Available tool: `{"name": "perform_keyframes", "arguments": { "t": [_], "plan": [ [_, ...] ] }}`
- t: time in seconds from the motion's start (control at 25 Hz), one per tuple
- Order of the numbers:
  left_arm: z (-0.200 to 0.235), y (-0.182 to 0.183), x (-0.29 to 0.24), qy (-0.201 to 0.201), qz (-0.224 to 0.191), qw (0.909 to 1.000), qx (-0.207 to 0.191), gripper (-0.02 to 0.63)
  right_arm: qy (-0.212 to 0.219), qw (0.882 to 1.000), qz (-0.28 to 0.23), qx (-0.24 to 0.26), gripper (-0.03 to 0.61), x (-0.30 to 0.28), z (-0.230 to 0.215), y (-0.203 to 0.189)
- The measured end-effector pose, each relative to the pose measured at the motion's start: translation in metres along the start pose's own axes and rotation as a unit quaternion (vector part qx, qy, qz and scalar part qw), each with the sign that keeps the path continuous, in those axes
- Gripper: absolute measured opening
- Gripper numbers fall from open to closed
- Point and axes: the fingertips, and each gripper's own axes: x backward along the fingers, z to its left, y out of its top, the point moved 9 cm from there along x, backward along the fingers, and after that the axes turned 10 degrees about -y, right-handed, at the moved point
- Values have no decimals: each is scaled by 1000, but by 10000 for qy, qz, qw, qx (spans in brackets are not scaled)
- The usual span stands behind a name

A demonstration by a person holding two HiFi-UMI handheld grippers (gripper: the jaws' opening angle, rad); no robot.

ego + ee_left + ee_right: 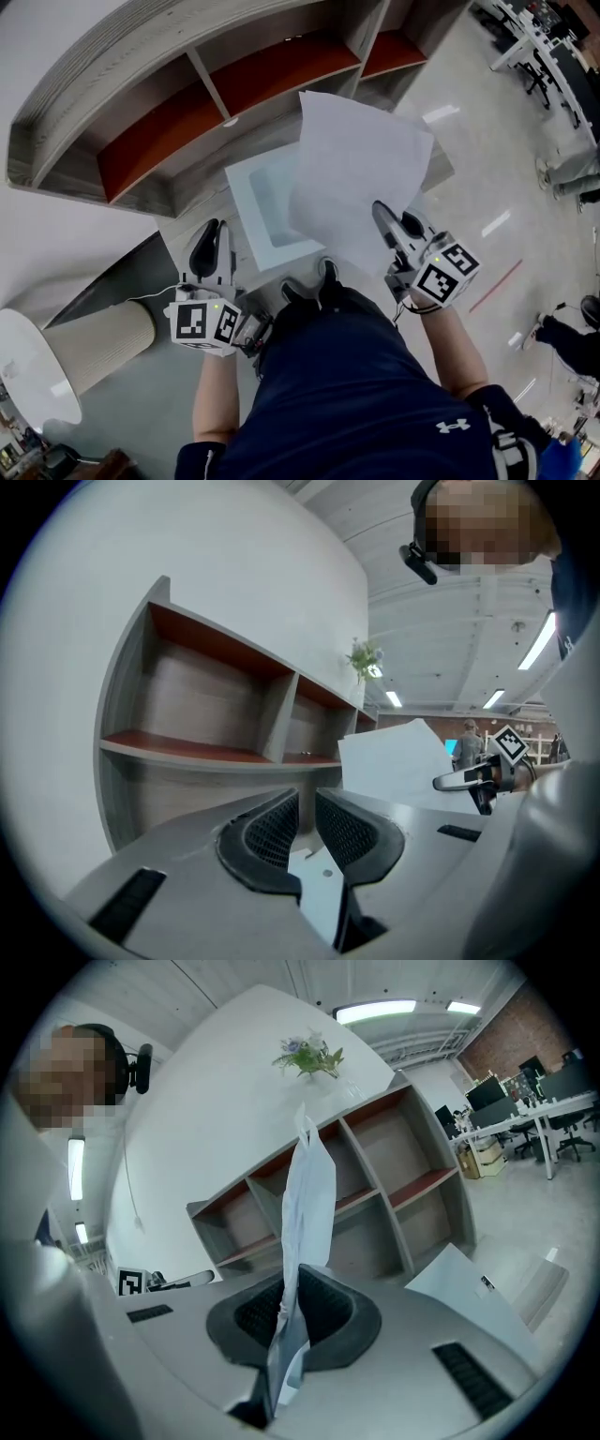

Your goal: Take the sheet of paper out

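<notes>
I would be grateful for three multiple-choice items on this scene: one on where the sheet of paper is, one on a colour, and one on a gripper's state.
1. Where is the sheet of paper?
A) lying on a shelf
B) pinched in the right gripper
C) on the floor

2. What colour are the shelf boards?
A) green
B) yellow
C) reddish brown

3. How is the left gripper?
A) open and empty
B) shut on the paper
C) shut on a cup

Answers:
1 B: the right gripper view shows the sheet clamped between the jaws.
2 C: the head view shows the boards reddish brown between grey walls.
3 A: the left gripper view shows a gap between the jaws with nothing in it.
</notes>
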Motion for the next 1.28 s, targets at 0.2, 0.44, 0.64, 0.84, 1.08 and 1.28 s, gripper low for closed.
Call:
{"name": "perform_keyframes", "arguments": {
  "t": [0.2, 0.44, 0.64, 0.84, 1.08, 1.28],
  "plan": [
    [4, 9, 8, 90, -108, 9997, -211, 58, 87, 9998, -85, 182, 18, 0, 10, 3],
    [11, 24, 3, 45, -221, 9982, -555, 57, 27, 9994, -184, 298, 18, -4, 18, 2],
    [11, 39, 3, -92, -428, 9976, -533, 55, -98, 9987, -344, 356, 18, 0, 30, 7],
    [9, 50, 1, -457, -615, 9962, -407, 54, -247, 9977, -472, 419, 18, 1, 38, 9],
    [-4, 43, 2, -728, -538, 9956, -236, 54, -251, 9983, -480, 227, 18, 6, 45, 0],
    [-18, 43, 0, -757, -476, 9958, -174, 54, -47, 9986, -466, 246, 18, 4, 45, 1]
  ]
}}
